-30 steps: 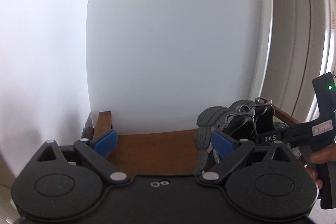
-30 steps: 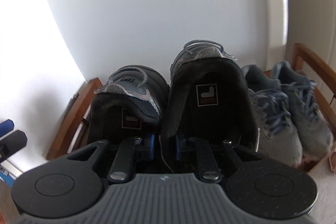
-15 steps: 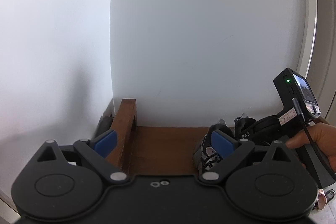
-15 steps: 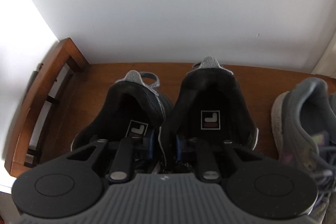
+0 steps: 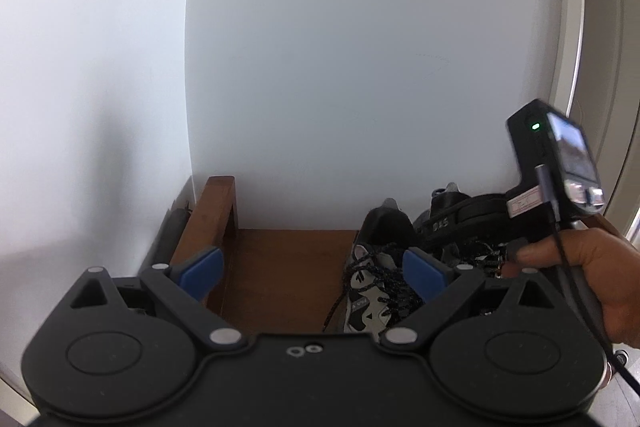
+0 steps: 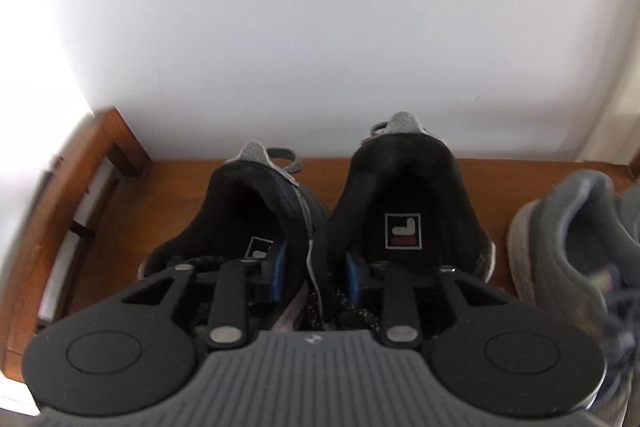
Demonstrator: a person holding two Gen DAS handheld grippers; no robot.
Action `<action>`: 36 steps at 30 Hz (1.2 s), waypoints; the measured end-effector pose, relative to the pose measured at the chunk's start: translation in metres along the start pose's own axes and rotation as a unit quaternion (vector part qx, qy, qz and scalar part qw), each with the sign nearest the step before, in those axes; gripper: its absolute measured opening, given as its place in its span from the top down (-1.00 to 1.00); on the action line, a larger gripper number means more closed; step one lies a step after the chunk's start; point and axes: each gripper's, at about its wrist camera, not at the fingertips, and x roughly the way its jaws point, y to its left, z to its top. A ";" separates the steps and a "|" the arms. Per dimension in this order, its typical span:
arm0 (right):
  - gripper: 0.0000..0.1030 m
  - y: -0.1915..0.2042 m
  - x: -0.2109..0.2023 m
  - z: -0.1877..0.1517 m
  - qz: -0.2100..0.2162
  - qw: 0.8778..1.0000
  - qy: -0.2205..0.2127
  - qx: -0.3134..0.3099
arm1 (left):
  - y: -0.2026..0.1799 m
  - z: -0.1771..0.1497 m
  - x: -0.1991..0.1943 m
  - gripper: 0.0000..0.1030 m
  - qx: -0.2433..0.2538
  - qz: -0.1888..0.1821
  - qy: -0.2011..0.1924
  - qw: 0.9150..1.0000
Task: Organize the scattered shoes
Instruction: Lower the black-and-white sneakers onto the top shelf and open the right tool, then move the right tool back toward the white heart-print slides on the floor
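standing heels-to-wall, black sneakers [image 6: 352,211] lie lengthwise (toes toward camera).

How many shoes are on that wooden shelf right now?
3 in view: two black shoes side by side, left one and right one, pinched together by the right tool, and a grey shoe at right. More may be hidden.

Bare shelf [image 5: 280,267] left of black shoes [image 6: 320,211]; grey shoe [image 6: 568,239] blocks right.
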 end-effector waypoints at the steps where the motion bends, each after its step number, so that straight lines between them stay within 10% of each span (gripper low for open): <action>1: 0.12 0.001 -0.022 -0.009 0.002 1.000 -0.027 -0.001 | 0.005 -0.004 -0.004 -0.88 -0.003 -0.002 0.005 1.000; 8: 0.06 0.028 -0.079 -0.065 0.067 0.997 -0.002 -0.025 | 0.032 -0.019 -0.030 -0.89 -0.004 -0.007 0.016 1.000; 13: 0.43 0.071 -0.069 -0.145 0.110 0.991 0.063 -0.039 | 0.045 -0.027 -0.041 -0.90 0.006 -0.007 0.025 1.000; 24: 0.54 0.050 -0.043 -0.099 0.088 0.994 0.067 0.010 | 0.062 -0.032 -0.051 -0.90 0.008 -0.011 0.026 1.000; 29: 0.32 0.053 -0.070 -0.104 0.098 0.994 0.055 0.004 | 0.059 -0.049 -0.056 -0.91 0.030 -0.031 0.039 0.998; 36: -0.52 0.029 -0.157 -0.200 0.077 0.992 -0.015 0.100 | 0.050 -0.085 -0.062 -0.91 0.076 -0.070 0.068 0.992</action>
